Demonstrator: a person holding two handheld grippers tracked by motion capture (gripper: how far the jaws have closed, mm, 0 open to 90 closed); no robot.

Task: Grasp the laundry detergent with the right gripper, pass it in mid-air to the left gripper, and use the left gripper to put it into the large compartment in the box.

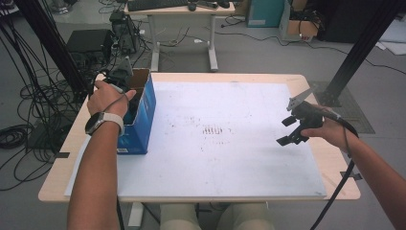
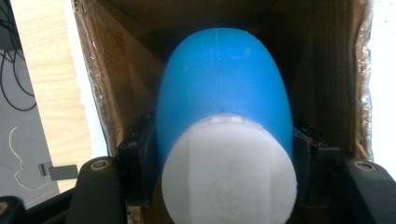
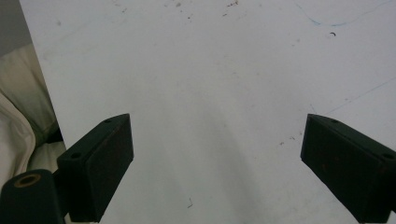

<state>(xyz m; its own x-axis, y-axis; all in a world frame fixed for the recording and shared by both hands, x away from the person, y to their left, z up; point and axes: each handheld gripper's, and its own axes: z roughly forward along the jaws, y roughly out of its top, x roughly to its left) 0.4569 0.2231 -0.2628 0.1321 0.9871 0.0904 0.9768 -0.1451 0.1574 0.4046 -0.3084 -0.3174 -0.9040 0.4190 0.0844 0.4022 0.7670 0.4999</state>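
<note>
No writing is legible. The left fingers [image 2: 224, 158] clamp a blue bottle [image 2: 224, 84] with white cap [image 2: 229, 172] inside the box [image 1: 143, 115] at 9 o'clock; the right fingers [image 3: 224, 168] stand apart over the surface [image 3: 210, 70].

Blue bottle [image 2: 224, 88]: smooth plastic, faintly sheened, a moulding seam seen along its body; white cap [image 2: 229, 170] matt plastic. Box [image 1: 143, 112] around the bottle: raw brown cardboard inside, glossy tape noted on its edges, blue printed outside. White board [image 1: 230, 143] beside the box: matt, scuffed, speckled. Table [image 1: 57, 172] beneath: pale wood-look laminate. Jaws of the right gripper [image 3: 215, 163]: matt black plastic.
</note>
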